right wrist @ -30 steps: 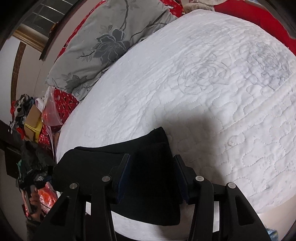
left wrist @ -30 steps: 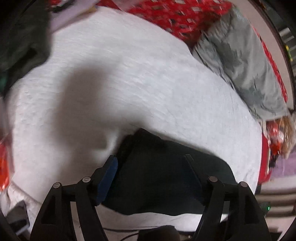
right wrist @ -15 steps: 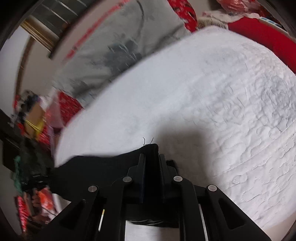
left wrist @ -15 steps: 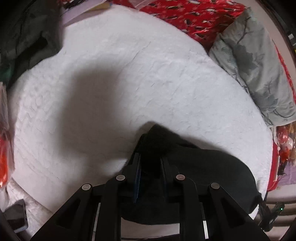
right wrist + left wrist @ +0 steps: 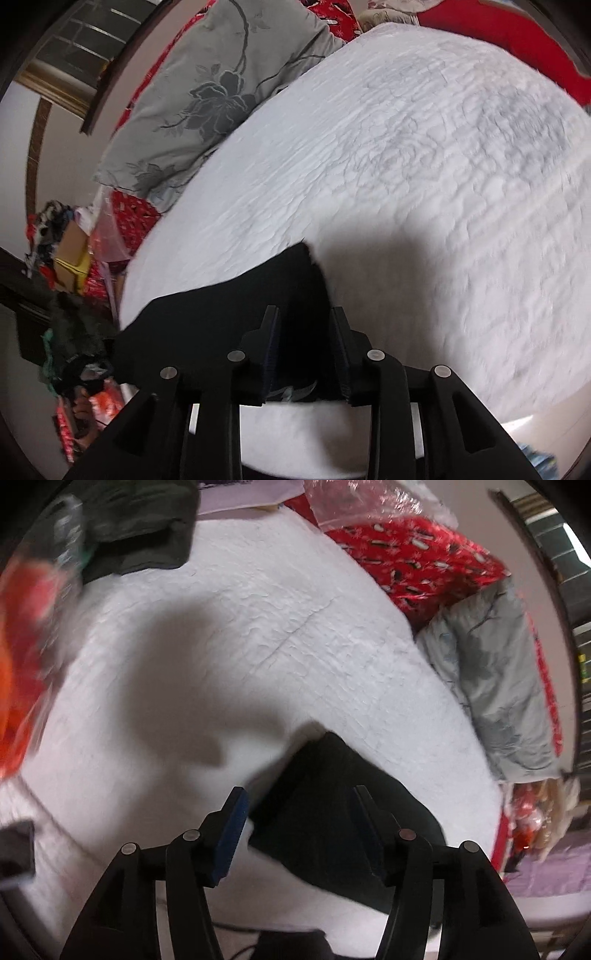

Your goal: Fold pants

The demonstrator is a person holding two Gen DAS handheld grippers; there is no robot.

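Two hand-held grippers over black pants (image 5: pixel 332 812) folded into a compact dark bundle on a white quilted bed cover (image 5: pixel 258 627), at the near edge of the bed. Left hand-held gripper (image 5: pixel 297 805) spread wide, blue pads (image 5: pixel 232 830) well apart, one on either side of the bundle's far corner, gripping nothing. Right hand-held gripper (image 5: pixel 304 332) only partly open, a narrow gap between the pads, straddling the pants (image 5: pixel 240 314) near their right edge; whether the pads actually press the fabric, impossible to tell. Far right corner of the bundle pointed, with a loose thread sticking up. Dark shadow of the tools on the cover just beyond the bundle in both views.

Grey floral pillow (image 5: pixel 207 92) at the far left in the right wrist view, against the edge of the white cover. Red patterned bedding (image 5: pixel 406 554) beyond the cover, a crinkled clear plastic bag (image 5: pixel 369 502) lying on it. Dark green garment (image 5: pixel 122 528) heaped at the far left corner of the cover. Much of the left wrist view blurred, especially along its left side.
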